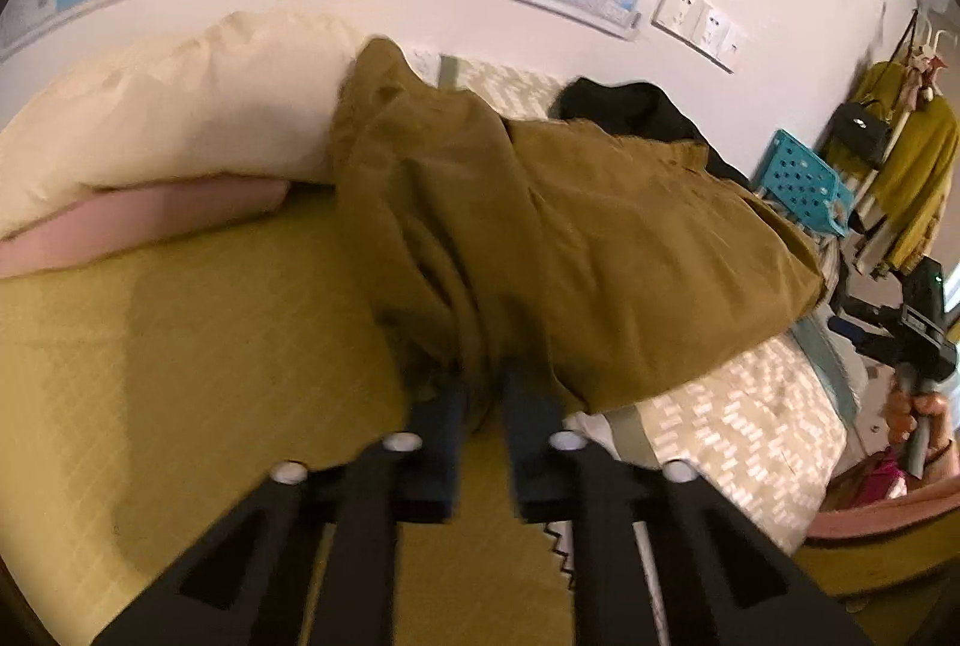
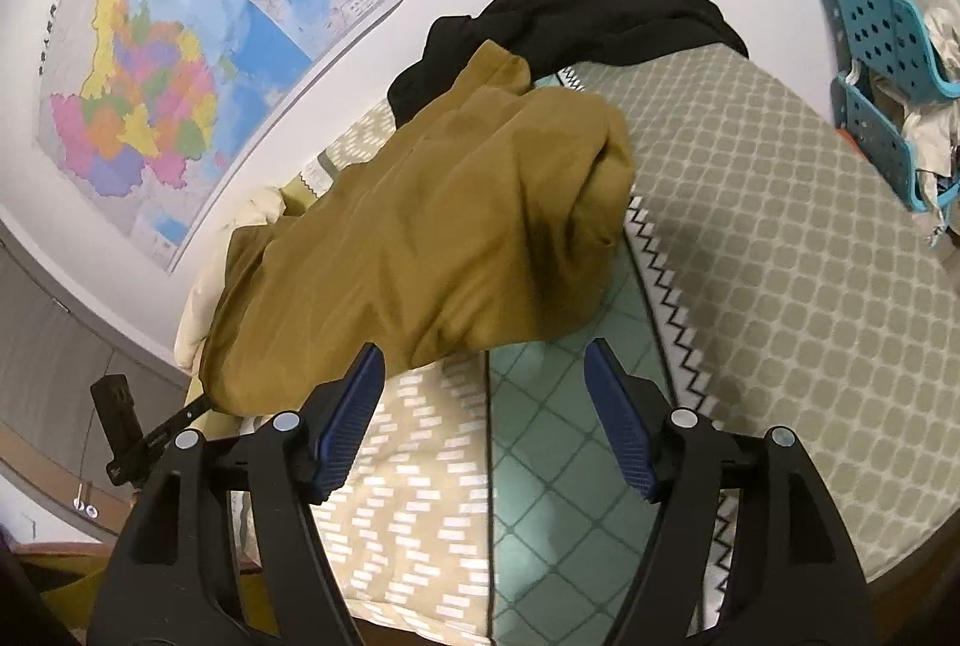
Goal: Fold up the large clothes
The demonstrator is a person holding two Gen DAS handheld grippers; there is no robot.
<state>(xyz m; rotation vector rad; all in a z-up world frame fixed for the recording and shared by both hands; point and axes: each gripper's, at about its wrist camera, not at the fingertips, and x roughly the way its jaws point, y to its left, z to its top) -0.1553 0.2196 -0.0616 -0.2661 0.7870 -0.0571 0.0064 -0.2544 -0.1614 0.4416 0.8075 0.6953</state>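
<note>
A large olive-brown garment [image 1: 588,238] lies crumpled across the bed; it also shows in the right wrist view [image 2: 432,238]. My left gripper [image 1: 480,394] is shut on a bunched edge of the garment, which drapes away from the fingers. My right gripper [image 2: 480,364] is open and empty, hovering just in front of the garment's near edge, above the patterned bedcover [image 2: 780,238]. The right gripper and the hand holding it show in the left wrist view [image 1: 918,346] at the far right.
A black garment [image 2: 600,15] lies at the head of the bed by the wall. A cream pillow [image 1: 180,105] and pink cushion [image 1: 150,220] sit to the left. Blue plastic baskets [image 2: 888,21] stand at the right. A yellow-green sheet [image 1: 210,358] covers the near bed.
</note>
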